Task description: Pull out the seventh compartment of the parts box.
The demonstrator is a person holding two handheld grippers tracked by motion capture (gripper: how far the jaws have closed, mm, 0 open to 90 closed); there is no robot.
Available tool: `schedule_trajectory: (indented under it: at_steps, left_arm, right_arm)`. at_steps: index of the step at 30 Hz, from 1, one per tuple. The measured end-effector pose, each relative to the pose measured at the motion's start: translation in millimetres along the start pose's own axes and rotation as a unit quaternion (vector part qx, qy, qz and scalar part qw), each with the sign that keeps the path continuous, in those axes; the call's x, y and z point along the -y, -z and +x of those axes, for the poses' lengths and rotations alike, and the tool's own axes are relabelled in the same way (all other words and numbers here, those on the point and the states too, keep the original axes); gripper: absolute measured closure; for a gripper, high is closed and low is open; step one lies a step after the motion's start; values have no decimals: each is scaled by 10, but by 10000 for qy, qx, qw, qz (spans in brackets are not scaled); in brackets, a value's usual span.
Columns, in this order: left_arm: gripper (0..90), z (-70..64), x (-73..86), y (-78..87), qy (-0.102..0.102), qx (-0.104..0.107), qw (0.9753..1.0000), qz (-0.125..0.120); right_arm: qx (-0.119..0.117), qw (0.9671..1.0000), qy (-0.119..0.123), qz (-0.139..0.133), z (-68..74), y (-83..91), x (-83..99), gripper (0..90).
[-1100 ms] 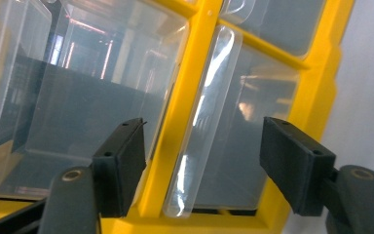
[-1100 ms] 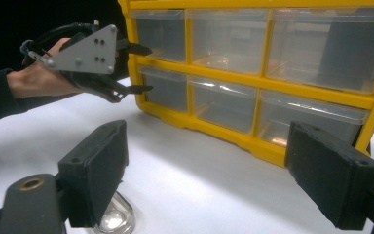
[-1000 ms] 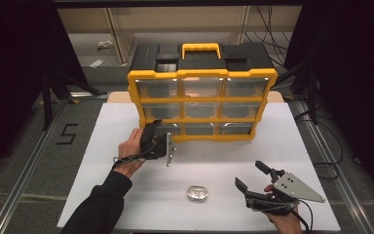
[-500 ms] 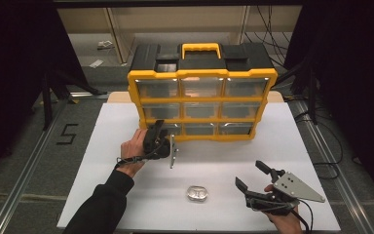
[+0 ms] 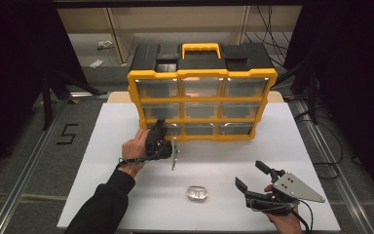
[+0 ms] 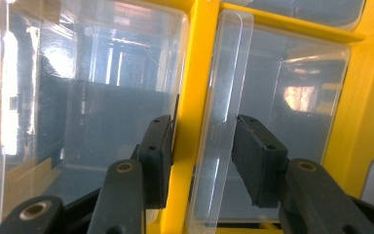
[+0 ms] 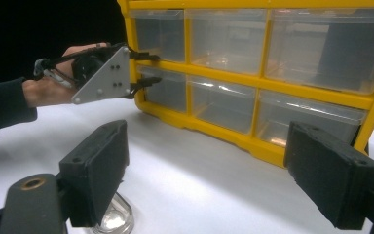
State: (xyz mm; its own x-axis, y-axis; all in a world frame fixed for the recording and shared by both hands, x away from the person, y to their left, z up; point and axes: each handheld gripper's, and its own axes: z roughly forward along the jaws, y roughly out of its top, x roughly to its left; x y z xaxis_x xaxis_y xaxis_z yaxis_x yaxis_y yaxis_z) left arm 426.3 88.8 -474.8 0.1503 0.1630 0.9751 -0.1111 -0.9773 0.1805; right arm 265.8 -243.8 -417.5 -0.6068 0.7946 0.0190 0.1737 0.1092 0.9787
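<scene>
the yellow organizer stands upright at the far middle of the white counter, its clear drawers facing the person. at its bottom left drawer the left gripper sits with jaws parted around the drawer's clear front lip, not clamped on it. well in front of the organizer lies a small metal tin. beside the tin, the right gripper rests wide open, holding nothing.

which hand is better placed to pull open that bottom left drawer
Left. The left gripper is already at the bottom-left drawer, jaws open around its front lip. The right gripper sits open near the table's front edge, far from the organizer.
</scene>
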Motion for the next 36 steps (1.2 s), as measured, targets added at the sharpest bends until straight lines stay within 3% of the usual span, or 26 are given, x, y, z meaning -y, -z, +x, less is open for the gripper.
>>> schedule_trajectory:
  at_steps: [2, 11, 15, 19, 28, 29, 36]
  left_arm:
    - [588, -26, -7, -6, -134, -112, 9998, 34]
    - [627, -72, -4, -9, -196, -297, 9994, -19]
    - [642, -82, -6, 23, -355, -360, 9987, -41]
    - [680, -94, -15, 61, -481, -315, 9983, -51]
    - [767, -110, -2, 84, -438, -164, 9989, -97]
    - [769, -100, -7, 89, -541, -198, 9983, -101]
    - [776, -93, -13, 106, -571, -162, 9982, -78]
  right_arm:
    - [-6, 10000, 2, 27, -2, 3, -1, 175]
    - [-9, 10000, -7, -23, -7, 5, -4, 178]
    - [-21, 10000, -7, -28, -7, 7, -5, 179]
    - [-32, 10000, -9, -45, -5, 7, -6, 181]
    - [-39, 10000, -7, -32, -3, 8, -8, 181]
    - [-39, 10000, -9, -33, -5, 9, -8, 181]
    - [-40, 10000, -15, -44, -7, 8, -8, 181]
